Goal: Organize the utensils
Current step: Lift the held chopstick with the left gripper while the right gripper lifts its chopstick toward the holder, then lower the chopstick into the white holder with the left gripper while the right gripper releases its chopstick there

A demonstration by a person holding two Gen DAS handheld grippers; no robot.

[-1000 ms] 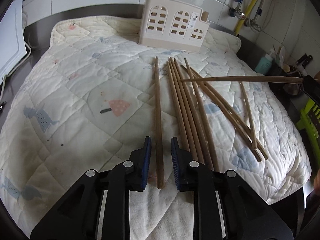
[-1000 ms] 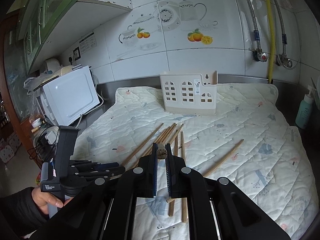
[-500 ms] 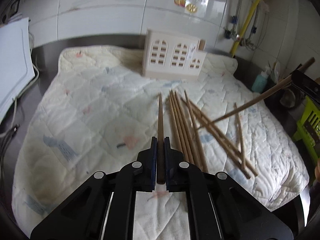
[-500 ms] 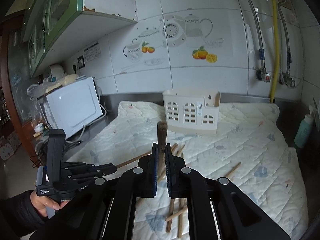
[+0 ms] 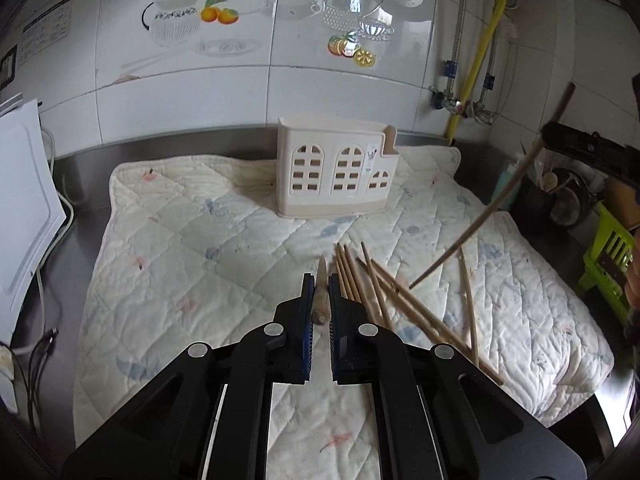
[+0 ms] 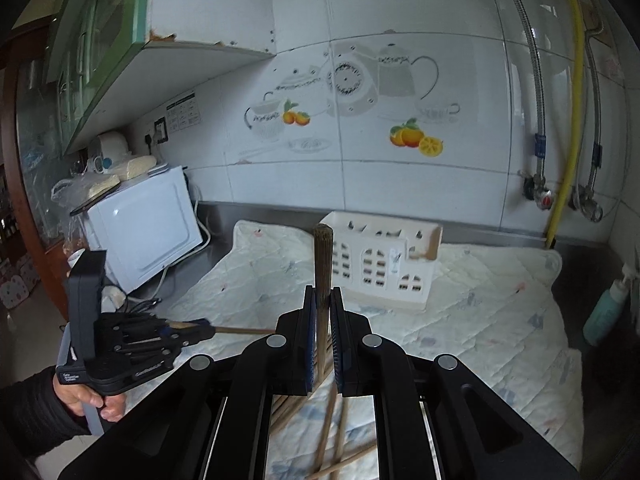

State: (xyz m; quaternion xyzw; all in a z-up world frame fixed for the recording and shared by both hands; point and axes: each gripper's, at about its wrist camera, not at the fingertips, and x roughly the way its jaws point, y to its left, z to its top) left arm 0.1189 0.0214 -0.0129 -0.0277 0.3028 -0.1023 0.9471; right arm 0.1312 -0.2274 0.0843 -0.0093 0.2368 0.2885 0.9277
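My left gripper (image 5: 320, 282) is shut on a wooden chopstick (image 5: 321, 300) and holds it above the quilted mat (image 5: 200, 248), pointing toward the cream utensil holder (image 5: 336, 172). My right gripper (image 6: 322, 294) is shut on another chopstick (image 6: 322, 264), held nearly upright in front of the holder (image 6: 380, 264). That chopstick also shows in the left wrist view (image 5: 488, 208), slanting from the right gripper (image 5: 592, 152). Several loose chopsticks (image 5: 384, 292) lie on the mat to the right of my left gripper. The left gripper also shows in the right wrist view (image 6: 204, 330).
A white microwave (image 6: 144, 228) stands left of the mat. A teal bottle (image 6: 608, 304) and a green rack (image 5: 608, 256) sit off the mat's right side. Pipes and a yellow hose (image 6: 568, 120) run down the tiled wall.
My left gripper closed on a chopstick and lifted it off the mat. My right gripper rose and tilted its chopstick from level to nearly upright.
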